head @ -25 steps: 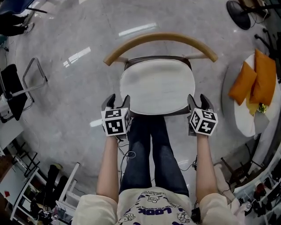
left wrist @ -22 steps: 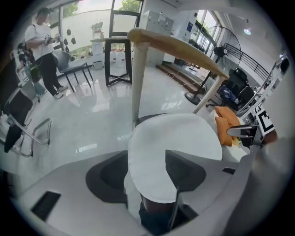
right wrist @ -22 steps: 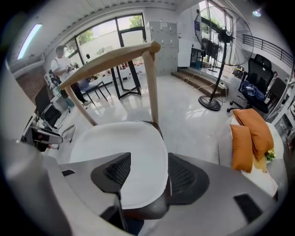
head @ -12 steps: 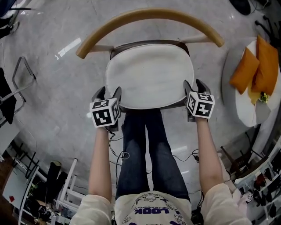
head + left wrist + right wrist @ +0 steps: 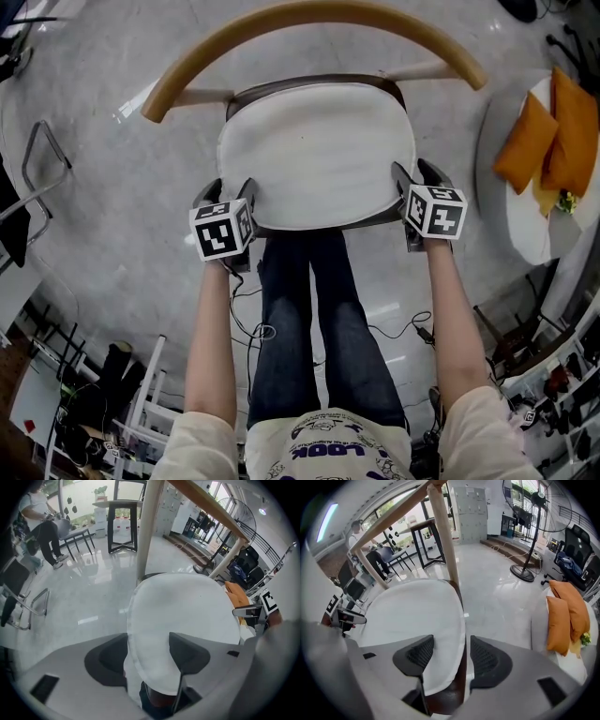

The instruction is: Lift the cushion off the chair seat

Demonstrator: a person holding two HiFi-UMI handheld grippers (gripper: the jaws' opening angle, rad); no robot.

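A white oval cushion (image 5: 314,155) lies on the dark seat (image 5: 375,217) of a chair with a curved wooden backrest (image 5: 309,19). My left gripper (image 5: 228,190) stands at the cushion's front left edge and points steeply down. In the left gripper view the cushion (image 5: 183,606) has its rim between the jaws of this gripper (image 5: 147,653), which have just been opening and do not press on it. My right gripper (image 5: 417,173) is at the front right edge. In the right gripper view the right gripper (image 5: 452,658) is open, and the cushion (image 5: 412,616) rim and the seat edge run between its jaws.
The person's legs (image 5: 309,309) stand right in front of the chair, with cables (image 5: 258,328) on the glossy floor. Two orange pillows (image 5: 548,141) lie on a white round seat at the right. A metal chair frame (image 5: 37,169) is at the left, and a standing fan (image 5: 529,527) at the back.
Both grippers have come down and forward from in front of the chair to the cushion's two sides. The chair now fills more of the head view.
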